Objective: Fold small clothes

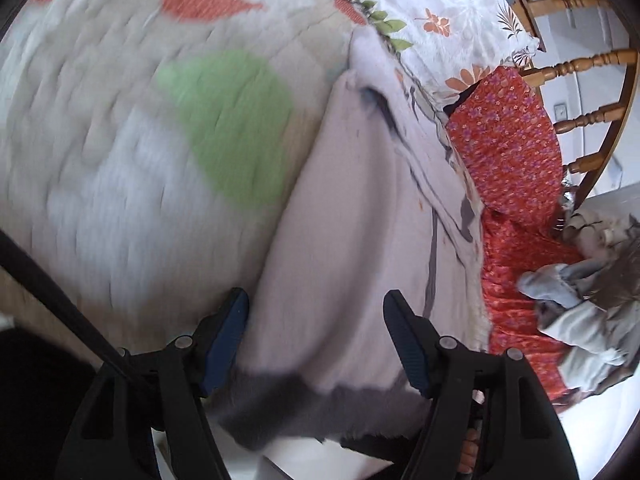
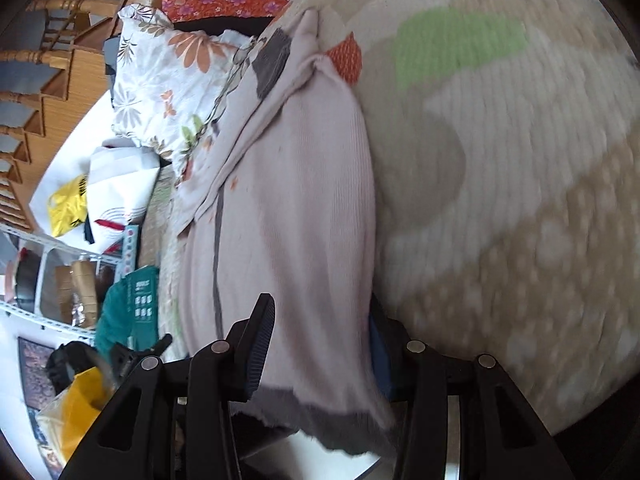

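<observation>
- Spread over a patterned quilt point(image 1: 120, 140), the pale lilac garment point(image 1: 352, 208) lies lengthwise, its dark grey hem point(image 1: 280, 408) nearest both cameras.
- Left gripper point(image 1: 316, 316): its jaws stand apart with the lower part of the garment lying between them; the blue pads point(image 1: 224, 344) do not press the cloth in this view.
- Right gripper point(image 2: 320, 344): jaws also parted, the garment draped across the gap, and its cloth covers most of the right-hand pad. Whether that pad touches the fabric cannot be told.
- Far end of the garment: bunched folds and a dark grey patch point(image 2: 272, 60) at the top, seen from the right wrist.
- Beside the garment sits a floral pillow point(image 1: 440, 12), white with orange and brown flowers.
- Past the pillow, an orange-red flowered cloth point(image 1: 508, 148) runs along the edge, with a crumpled grey heap of clothes point(image 1: 584, 304) on it.
- Wooden chair spindles point(image 1: 580, 64) stand behind that.
- Containers: a wire shelf point(image 2: 52, 280) in the right wrist view holds a dark pan and some brown items, too small to name; a white bag point(image 2: 120, 184) and a yellow bag point(image 2: 68, 204) sit near it, contents hidden.
- Much of the quilt is blurred in both views.
</observation>
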Demonstrator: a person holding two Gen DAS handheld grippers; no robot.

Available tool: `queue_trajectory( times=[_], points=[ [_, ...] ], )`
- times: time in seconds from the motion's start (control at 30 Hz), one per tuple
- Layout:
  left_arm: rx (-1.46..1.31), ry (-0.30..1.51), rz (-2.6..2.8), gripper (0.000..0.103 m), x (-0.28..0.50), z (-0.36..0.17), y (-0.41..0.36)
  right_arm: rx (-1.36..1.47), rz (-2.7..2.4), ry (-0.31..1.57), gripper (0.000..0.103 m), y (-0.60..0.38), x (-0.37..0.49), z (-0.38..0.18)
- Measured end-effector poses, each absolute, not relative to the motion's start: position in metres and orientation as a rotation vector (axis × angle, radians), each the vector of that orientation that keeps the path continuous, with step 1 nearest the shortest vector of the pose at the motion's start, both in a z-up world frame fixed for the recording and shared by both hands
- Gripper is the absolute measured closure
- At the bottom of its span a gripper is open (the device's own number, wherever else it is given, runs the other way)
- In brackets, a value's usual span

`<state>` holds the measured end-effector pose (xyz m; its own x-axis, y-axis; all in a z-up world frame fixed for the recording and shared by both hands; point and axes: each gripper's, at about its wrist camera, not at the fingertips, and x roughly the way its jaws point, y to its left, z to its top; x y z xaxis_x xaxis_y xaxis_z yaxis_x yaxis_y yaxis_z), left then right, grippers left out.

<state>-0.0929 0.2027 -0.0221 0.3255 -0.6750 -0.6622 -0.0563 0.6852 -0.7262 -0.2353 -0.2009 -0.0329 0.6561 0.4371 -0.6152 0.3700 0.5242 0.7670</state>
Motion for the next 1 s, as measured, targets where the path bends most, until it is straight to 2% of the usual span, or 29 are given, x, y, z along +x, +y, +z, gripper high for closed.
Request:
queue_trajectory(
  times=[0.27,0.33,0.43,0.7,0.77,0.83,0.87,0.9,0.93,1.0],
  points=[
    [-0.704,1.274,-0.45,0.036,-0.136,-0.045,0.193,1.099,0.105,0.898,0.055,-0.192,-0.253,-0.043],
    [-0.727,1.305,-0.455,0.046,-0.14,-0.052,0.19,1.121,0.116,0.899,0.055,-0.191,-0.256,-0.046],
    [-0.744,1.329,-0.455,0.056,-0.143,-0.059,0.187,1.127,0.126,0.906,0.055,-0.186,-0.26,-0.048],
    [-0.773,1.318,-0.45,0.059,-0.149,-0.06,0.188,1.119,0.157,0.964,0.055,-0.166,-0.267,-0.057],
    [-0.757,1.315,-0.432,0.067,-0.151,-0.059,0.189,1.099,0.155,0.99,0.055,-0.158,-0.267,-0.06],
    [-0.748,1.312,-0.407,0.083,-0.155,-0.059,0.193,1.073,0.146,1.011,0.055,-0.152,-0.268,-0.061],
    [-0.752,1.31,-0.396,0.086,-0.157,-0.059,0.194,1.055,0.135,1.016,0.055,-0.149,-0.269,-0.061],
    [-0.766,1.303,-0.393,0.09,-0.158,-0.057,0.196,1.037,0.124,1.018,0.06,-0.147,-0.269,-0.061],
    [-0.779,1.294,-0.393,0.092,-0.159,-0.056,0.198,0.995,0.096,1.026,0.074,-0.144,-0.269,-0.058],
    [-0.798,1.266,-0.39,0.093,-0.161,-0.048,0.204,0.931,0.074,1.026,0.093,-0.141,-0.269,-0.051]
  ],
)
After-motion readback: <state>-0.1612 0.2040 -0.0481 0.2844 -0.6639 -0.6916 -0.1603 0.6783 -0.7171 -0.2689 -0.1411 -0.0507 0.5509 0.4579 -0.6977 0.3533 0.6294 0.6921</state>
